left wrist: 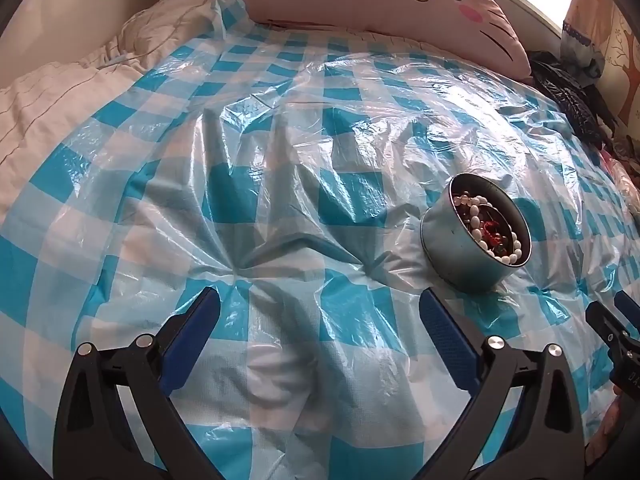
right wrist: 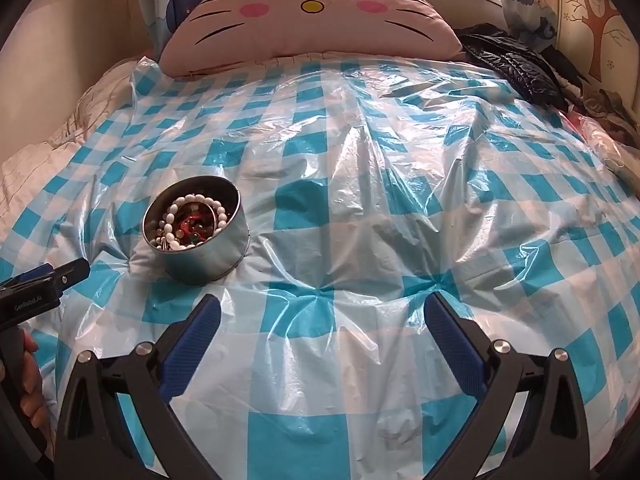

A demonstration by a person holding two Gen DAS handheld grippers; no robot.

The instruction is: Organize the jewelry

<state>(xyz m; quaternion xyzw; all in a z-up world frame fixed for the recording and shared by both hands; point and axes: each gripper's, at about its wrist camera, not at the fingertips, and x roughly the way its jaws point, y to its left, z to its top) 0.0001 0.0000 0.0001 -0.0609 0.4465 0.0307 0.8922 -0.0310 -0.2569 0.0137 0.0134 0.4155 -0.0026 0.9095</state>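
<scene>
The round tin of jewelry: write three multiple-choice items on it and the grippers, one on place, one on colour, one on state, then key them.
1. Where does the round tin stand?
A. On the checked plastic sheet
B. On the cat-face pillow
C. Between the right gripper's fingers

2. What colour is the longest bead strand in the tin?
A. Green
B. White
C. Black

3. How do the right gripper and the left gripper stand?
A. Both shut on the tin
B. One shut on a necklace
C. Both open, holding nothing

Key:
1 A, the tin sits on the blue-and-white sheet, well short of the pillow.
2 B, white oval beads loop along the tin's inside.
3 C, only sheet shows between each pair of spread fingers.
</scene>
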